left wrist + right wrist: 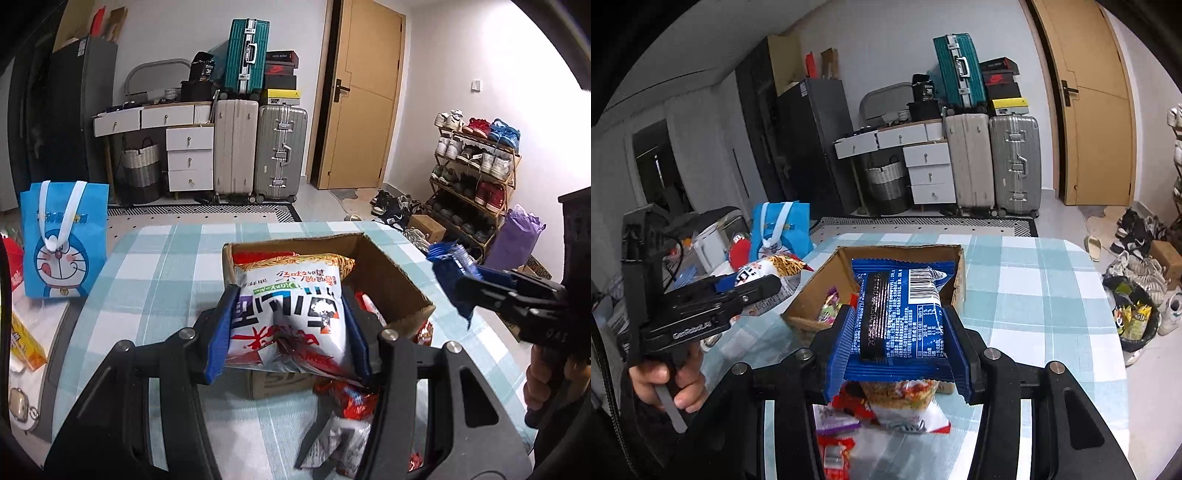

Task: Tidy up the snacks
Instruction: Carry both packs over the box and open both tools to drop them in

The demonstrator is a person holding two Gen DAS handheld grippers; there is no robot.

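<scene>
Left wrist view: both grippers loaded above the cardboard box (391,284).
Your left gripper (288,332) clamps the white noodle packet (288,310) over the box's near edge; your right gripper (899,332) clamps the blue snack packet (901,310) above the box.

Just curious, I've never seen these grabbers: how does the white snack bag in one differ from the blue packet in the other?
The white snack bag is puffy, with large printed characters facing the left wrist camera; the blue packet is flatter and shows its barcode and fine-print back. The white bag sits in the left gripper, the blue packet in the right gripper. Both are clamped between blue pads near the cardboard box.
</scene>
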